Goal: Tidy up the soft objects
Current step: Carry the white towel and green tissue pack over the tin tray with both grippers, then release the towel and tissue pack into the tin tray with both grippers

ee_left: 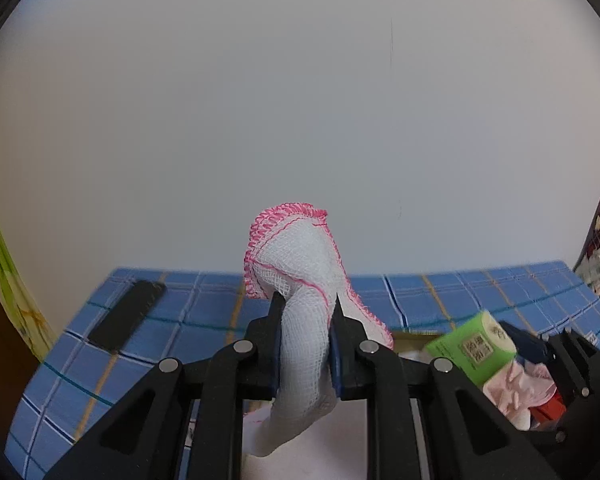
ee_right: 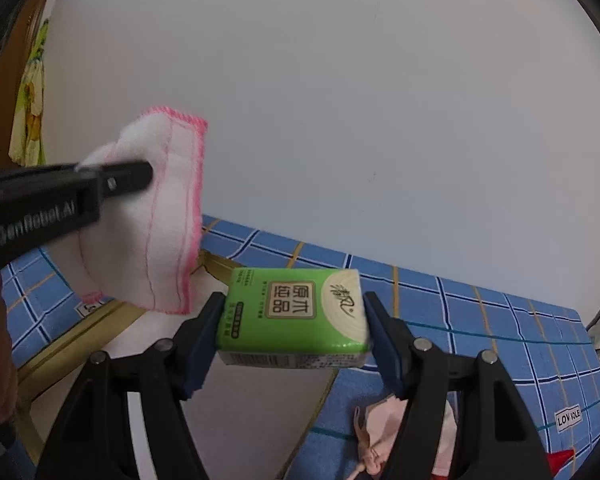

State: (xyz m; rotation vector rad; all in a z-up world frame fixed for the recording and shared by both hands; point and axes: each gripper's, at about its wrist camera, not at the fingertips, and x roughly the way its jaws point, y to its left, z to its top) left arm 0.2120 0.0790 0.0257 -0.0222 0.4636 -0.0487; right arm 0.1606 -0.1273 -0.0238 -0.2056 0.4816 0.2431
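My left gripper (ee_left: 306, 316) is shut on a white gauze cloth with pink stitched edging (ee_left: 300, 256) and holds it up above the table; the cloth hangs down between the fingers. The same cloth (ee_right: 156, 220) shows in the right wrist view at the left, with the left gripper's black finger (ee_right: 128, 176) across it. My right gripper (ee_right: 292, 316) is shut on a green tissue pack (ee_right: 296, 312) and holds it above the table. The pack also shows at the right of the left wrist view (ee_left: 474, 344).
A blue checked tablecloth (ee_right: 480, 320) covers the table. A shallow box with a gold rim (ee_right: 80, 332) and white inside lies below both grippers. A pink fabric item (ee_right: 384, 428) lies on the cloth. A black flat object (ee_left: 126, 316) lies far left.
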